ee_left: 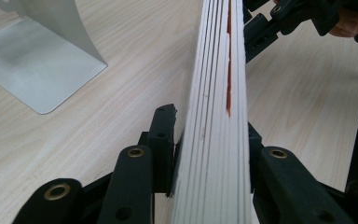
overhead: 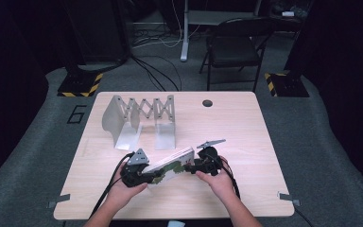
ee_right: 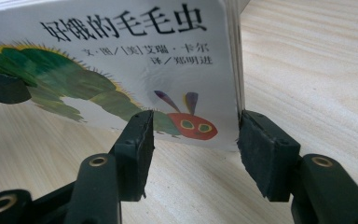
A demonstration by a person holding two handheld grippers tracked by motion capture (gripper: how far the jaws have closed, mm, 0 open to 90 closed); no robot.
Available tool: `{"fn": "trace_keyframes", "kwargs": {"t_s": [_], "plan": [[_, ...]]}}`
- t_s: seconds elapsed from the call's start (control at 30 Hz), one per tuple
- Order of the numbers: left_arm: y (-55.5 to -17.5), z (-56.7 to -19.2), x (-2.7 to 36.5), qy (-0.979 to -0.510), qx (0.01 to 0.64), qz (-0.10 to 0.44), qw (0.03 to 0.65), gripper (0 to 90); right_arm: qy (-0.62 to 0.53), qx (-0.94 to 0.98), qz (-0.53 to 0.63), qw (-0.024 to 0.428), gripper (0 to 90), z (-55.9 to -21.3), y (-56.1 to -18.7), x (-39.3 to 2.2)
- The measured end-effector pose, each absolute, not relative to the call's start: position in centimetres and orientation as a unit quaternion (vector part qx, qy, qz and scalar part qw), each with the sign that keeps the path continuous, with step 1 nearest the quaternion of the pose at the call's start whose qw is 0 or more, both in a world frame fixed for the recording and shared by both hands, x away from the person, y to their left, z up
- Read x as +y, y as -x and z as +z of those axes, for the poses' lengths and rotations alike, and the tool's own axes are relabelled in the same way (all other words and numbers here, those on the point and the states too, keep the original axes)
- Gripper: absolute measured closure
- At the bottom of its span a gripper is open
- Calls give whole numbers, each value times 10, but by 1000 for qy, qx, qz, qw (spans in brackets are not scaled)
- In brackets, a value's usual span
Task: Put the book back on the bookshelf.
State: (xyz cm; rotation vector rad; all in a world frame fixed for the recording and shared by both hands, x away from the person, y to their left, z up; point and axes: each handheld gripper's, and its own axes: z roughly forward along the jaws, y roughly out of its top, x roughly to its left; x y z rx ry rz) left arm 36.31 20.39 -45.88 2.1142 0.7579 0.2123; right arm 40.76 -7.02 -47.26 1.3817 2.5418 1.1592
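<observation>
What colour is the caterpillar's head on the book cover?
Red, with yellow-green eyes, on the book; the right gripper view shows it best.

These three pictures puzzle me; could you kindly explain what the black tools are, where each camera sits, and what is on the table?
A person holds a hand-held gripper in each hand: the left gripper and the right gripper. The high view looks down on the table from above. Each of the other two views comes from a camera riding on one gripper, looking along its black fingers. Between them is a board book with a caterpillar on its cover. The left gripper clamps one end; the right gripper's fingers sit at the other end, one in front of the cover, one at the far side. A metal book rack stands behind.
</observation>
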Motion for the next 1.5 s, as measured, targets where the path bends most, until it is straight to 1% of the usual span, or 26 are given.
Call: {"fn": "trace_keyframes", "kwargs": {"t_s": [0.33,0.73,0.8,1.0,1.03,1.5], "plan": [[-359,-458,200,-853,292,106,419,744,-440,817,371,12,457,-473,-408,-71],[-357,-457,198,-855,292,103,417,754,-447,813,373,12,457,-475,-409,-75],[-356,-457,197,-852,294,112,418,754,-448,812,373,12,457,-475,-409,-75],[-354,-453,198,-853,297,105,416,754,-450,812,372,12,457,-475,-409,-78],[-353,-453,199,-852,298,113,416,755,-449,812,371,14,457,-476,-410,-78],[-349,-447,211,-847,310,117,416,755,-452,812,368,9,457,-478,-409,-80]]}}
